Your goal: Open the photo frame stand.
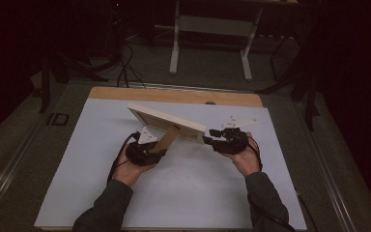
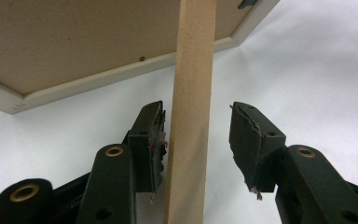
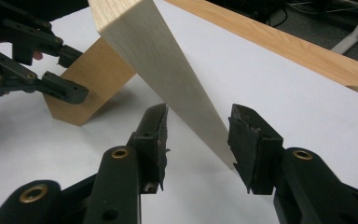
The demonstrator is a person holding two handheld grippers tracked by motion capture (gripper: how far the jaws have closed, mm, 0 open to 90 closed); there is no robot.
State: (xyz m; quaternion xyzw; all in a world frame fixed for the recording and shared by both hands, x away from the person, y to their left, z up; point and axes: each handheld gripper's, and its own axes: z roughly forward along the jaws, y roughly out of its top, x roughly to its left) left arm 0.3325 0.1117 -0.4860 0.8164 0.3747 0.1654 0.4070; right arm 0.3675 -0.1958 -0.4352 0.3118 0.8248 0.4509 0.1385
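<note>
A light wooden picture frame stands tilted on the white surface, propped by its brown back strut. My left gripper is at the foot of the strut. In the left gripper view the strut rises between the open jaws, close against the left pad and clear of the right one, with the frame's brown backing above. My right gripper is at the frame's right end. Its jaws straddle the frame's pale edge with gaps on both sides. The left gripper shows beside the strut.
A white sheet covers most of the wooden tabletop, whose far edge stays bare. Beyond the table stand a white frame on legs and dark cables on the floor. Both forearms enter from the bottom.
</note>
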